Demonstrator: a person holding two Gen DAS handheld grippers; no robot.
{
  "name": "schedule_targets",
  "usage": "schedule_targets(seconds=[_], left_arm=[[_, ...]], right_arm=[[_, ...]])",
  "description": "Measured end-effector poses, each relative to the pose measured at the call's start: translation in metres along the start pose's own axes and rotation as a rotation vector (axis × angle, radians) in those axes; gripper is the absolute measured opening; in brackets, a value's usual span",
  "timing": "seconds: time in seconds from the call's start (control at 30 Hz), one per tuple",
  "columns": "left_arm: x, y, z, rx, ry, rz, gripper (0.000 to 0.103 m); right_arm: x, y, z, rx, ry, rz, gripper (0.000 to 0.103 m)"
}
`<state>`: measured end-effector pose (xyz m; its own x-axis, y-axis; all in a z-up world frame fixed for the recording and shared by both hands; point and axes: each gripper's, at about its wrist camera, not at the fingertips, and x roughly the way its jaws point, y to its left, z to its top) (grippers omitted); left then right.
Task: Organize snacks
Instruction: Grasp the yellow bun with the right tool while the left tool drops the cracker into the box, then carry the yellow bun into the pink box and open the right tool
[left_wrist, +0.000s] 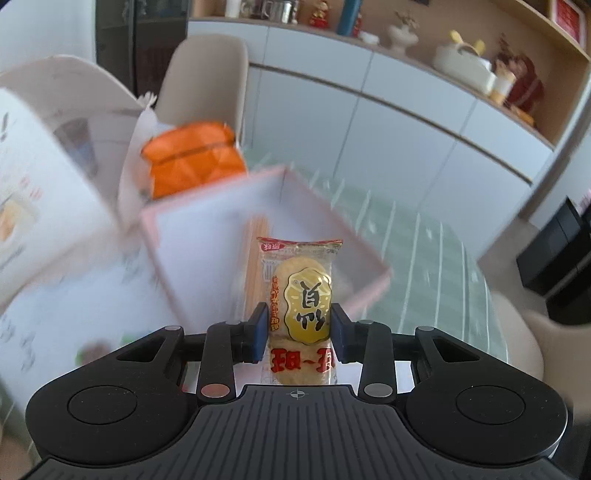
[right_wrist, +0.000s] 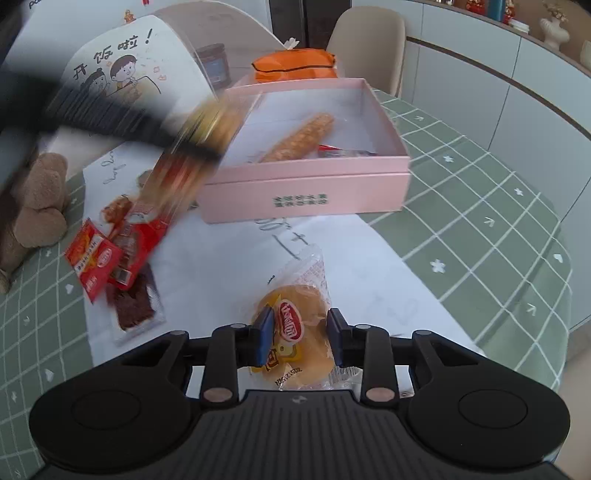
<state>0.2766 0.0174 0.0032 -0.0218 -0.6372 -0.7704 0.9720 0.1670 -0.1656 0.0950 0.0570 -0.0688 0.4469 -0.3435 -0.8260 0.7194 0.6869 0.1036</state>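
Note:
My left gripper (left_wrist: 298, 334) is shut on a rice cracker packet (left_wrist: 301, 295) with a gold label, held upright in the air over the pink box (left_wrist: 369, 254). In the right wrist view the left gripper shows as a dark blur (right_wrist: 110, 118) at the box's left side. My right gripper (right_wrist: 299, 334) is shut on a wrapped round bun (right_wrist: 295, 332) low over the white paper. The pink box (right_wrist: 306, 192) holds a long bread stick (right_wrist: 303, 136) and a red-edged packet (right_wrist: 343, 151).
Red snack packets (right_wrist: 107, 258) and a dark jerky pack (right_wrist: 133, 302) lie left on the white paper. A plush toy (right_wrist: 37, 199) sits at far left. An orange bag (right_wrist: 295, 66), a printed lid and a chair stand behind the box. Green checked tablecloth (right_wrist: 480, 221) spreads right.

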Motion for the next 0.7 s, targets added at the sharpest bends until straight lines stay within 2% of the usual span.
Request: schedule_targets(seconds=[0.1, 0.17, 0.27, 0.37, 0.43, 0.53, 0.63, 0.7], left_arm=[[0.033, 0.003, 0.025, -0.028, 0.011, 0.057, 0.044], [0.052, 0.005, 0.031, -0.021, 0.038, 0.114, 0.043], [0.068, 0.007, 0.03, -0.015, 0.073, 0.172, 0.043], [0.066, 0.017, 0.022, -0.045, 0.09, 0.189, 0.043], [0.06, 0.021, 0.018, -0.066, 0.09, 0.202, 0.043], [0.043, 0.026, 0.008, -0.095, 0.09, 0.21, 0.043], [0.024, 0.028, -0.003, -0.108, 0.093, 0.206, 0.043], [0.012, 0.029, -0.012, -0.109, 0.102, 0.182, 0.043]], right_arm=[[0.0, -0.006, -0.004, -0.02, -0.009, -0.006, 0.032], [0.0, -0.009, -0.006, -0.026, -0.01, 0.01, 0.048], [0.001, -0.012, -0.007, -0.039, -0.019, 0.045, 0.06], [0.006, -0.014, -0.007, -0.039, 0.0, 0.105, 0.068], [0.014, -0.012, -0.008, -0.061, 0.021, 0.131, 0.068], [0.026, -0.004, -0.009, -0.107, 0.036, 0.109, 0.067], [0.031, -0.002, -0.005, -0.134, 0.053, 0.082, 0.053], [0.027, -0.003, -0.001, -0.139, 0.064, 0.085, 0.051]])
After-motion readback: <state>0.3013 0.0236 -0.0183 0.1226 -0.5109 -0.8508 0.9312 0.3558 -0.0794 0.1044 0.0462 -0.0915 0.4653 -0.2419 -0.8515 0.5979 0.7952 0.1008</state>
